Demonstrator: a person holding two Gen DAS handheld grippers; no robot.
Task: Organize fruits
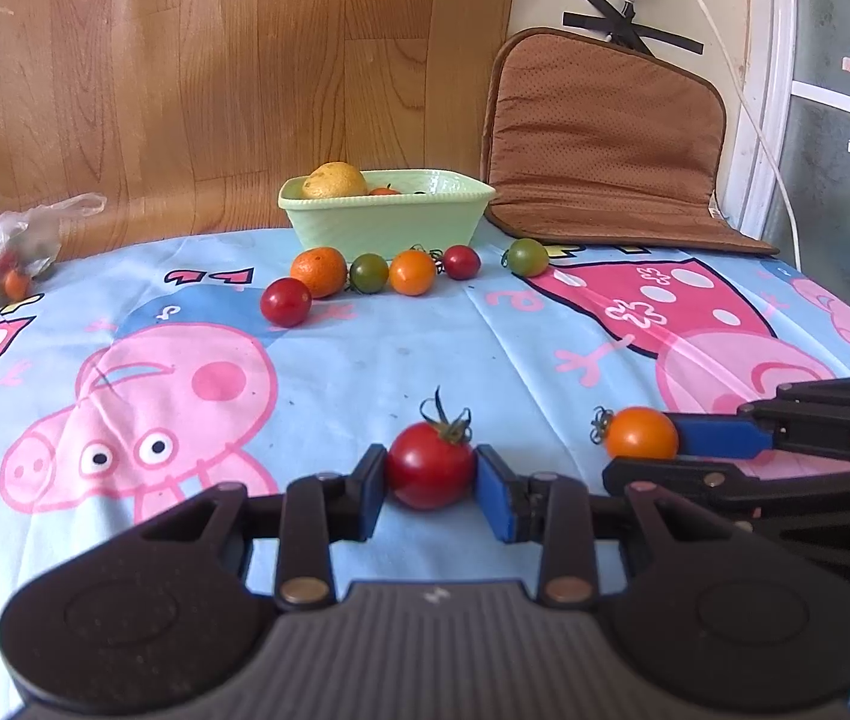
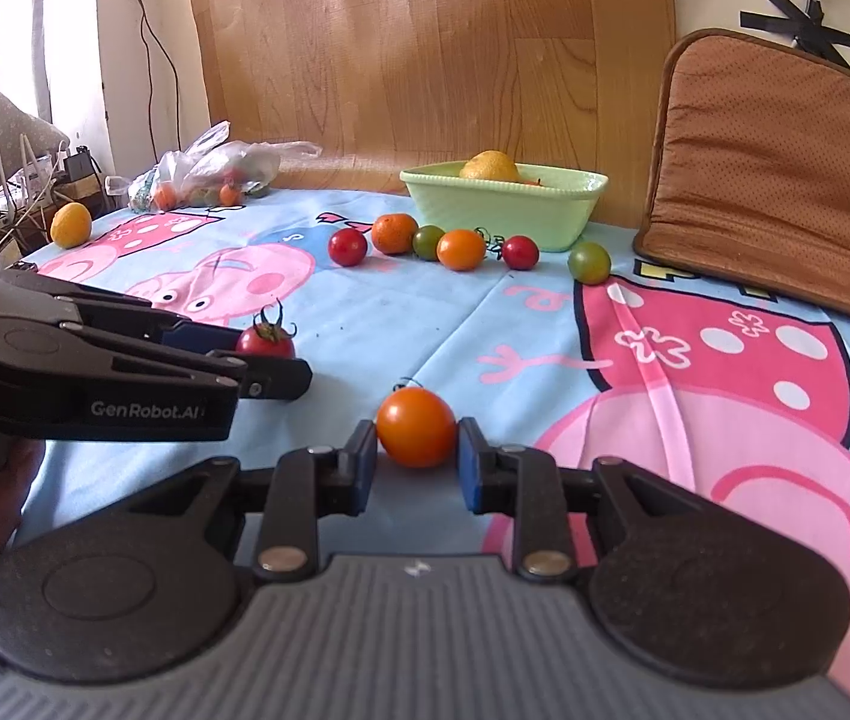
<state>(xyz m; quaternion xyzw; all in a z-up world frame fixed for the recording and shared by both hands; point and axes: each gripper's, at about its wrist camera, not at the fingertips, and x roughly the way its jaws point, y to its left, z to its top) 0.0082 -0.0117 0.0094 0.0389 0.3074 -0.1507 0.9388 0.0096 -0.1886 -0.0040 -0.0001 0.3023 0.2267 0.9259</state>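
Observation:
My left gripper (image 1: 431, 471) is shut on a red tomato (image 1: 431, 465) with a green stem, low on the tablecloth; it also shows in the right wrist view (image 2: 266, 339). My right gripper (image 2: 417, 447) is shut on an orange tomato (image 2: 416, 427), which also shows in the left wrist view (image 1: 641, 433). A green bowl (image 1: 386, 216) at the back holds a yellow fruit (image 1: 334, 180) and a red one. Several loose tomatoes and a tangerine (image 1: 318, 270) lie in a row in front of the bowl.
A plastic bag of fruit (image 2: 215, 174) lies at the back left, with a yellow fruit (image 2: 71, 224) near the table's left edge. A brown cushion (image 2: 779, 180) leans at the back right. A wooden board stands behind the table.

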